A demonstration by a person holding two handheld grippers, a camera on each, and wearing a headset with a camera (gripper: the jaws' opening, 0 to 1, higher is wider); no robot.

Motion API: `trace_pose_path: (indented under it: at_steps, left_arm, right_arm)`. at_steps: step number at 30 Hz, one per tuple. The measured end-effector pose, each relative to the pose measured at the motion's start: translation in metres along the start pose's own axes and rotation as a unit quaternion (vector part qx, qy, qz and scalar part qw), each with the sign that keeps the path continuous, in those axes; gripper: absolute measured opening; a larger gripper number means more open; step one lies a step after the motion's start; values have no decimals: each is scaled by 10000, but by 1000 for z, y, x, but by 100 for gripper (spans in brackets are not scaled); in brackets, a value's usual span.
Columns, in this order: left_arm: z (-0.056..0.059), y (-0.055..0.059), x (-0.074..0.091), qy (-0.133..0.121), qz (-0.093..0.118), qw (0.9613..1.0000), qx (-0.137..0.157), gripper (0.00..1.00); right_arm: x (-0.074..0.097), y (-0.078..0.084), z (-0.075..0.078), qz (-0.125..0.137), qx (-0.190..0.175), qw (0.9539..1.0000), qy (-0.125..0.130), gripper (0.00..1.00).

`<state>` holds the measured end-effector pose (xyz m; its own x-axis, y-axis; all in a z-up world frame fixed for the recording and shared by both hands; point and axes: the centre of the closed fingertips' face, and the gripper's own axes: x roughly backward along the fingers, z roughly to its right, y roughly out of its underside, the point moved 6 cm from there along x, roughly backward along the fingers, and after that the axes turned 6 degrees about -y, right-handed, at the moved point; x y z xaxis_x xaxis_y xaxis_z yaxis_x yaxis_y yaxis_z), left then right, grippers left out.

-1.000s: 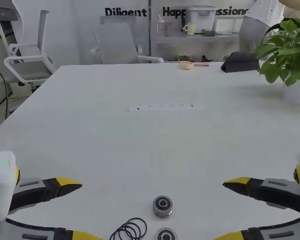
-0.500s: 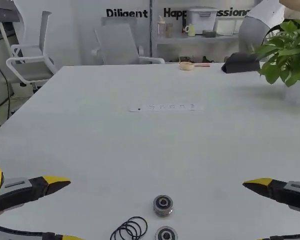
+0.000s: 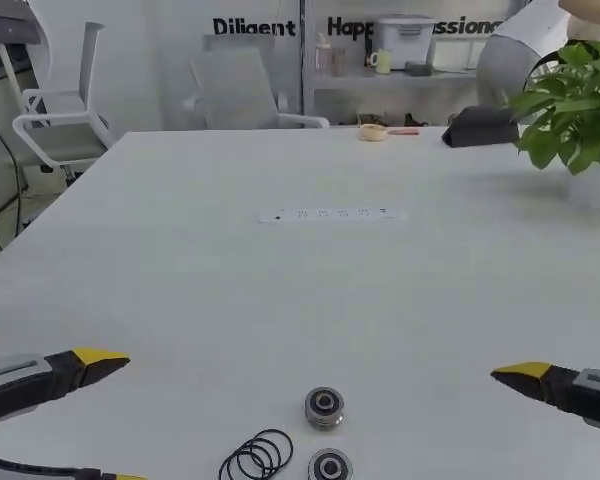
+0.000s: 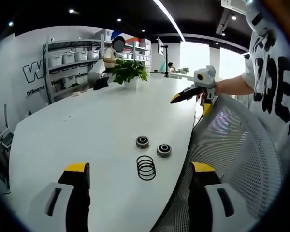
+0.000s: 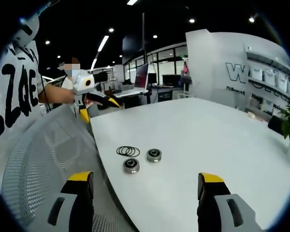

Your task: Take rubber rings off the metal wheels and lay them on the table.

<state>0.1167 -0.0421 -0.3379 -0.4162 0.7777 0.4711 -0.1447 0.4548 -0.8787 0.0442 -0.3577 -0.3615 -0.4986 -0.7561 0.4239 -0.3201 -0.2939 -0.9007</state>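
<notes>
An open-plan office: long white meeting table [image 3: 310, 260], mesh chairs [image 3: 60, 90], shelving with bins [image 4: 70, 60], wall lettering [image 3: 252, 26]

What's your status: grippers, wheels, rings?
Left gripper and right gripper both open, holding nothing, wide apart at the near edge of the table. Two metal wheels on it, loose rubber rings piled beside them. Nothing between grippers and wheels.

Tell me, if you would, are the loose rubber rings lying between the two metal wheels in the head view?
No, the rubber rings lie together in a pile to the left of both metal wheels.
</notes>
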Motion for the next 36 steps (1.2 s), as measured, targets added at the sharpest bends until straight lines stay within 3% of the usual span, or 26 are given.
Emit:
trace_pose_path:
  at_steps: [36]
  left_arm:
    - [-4, -4, 5, -78, 3, 10000, -23, 84]
  right_arm:
    - [9, -1, -4, -80, 121, 9999, 68, 89]
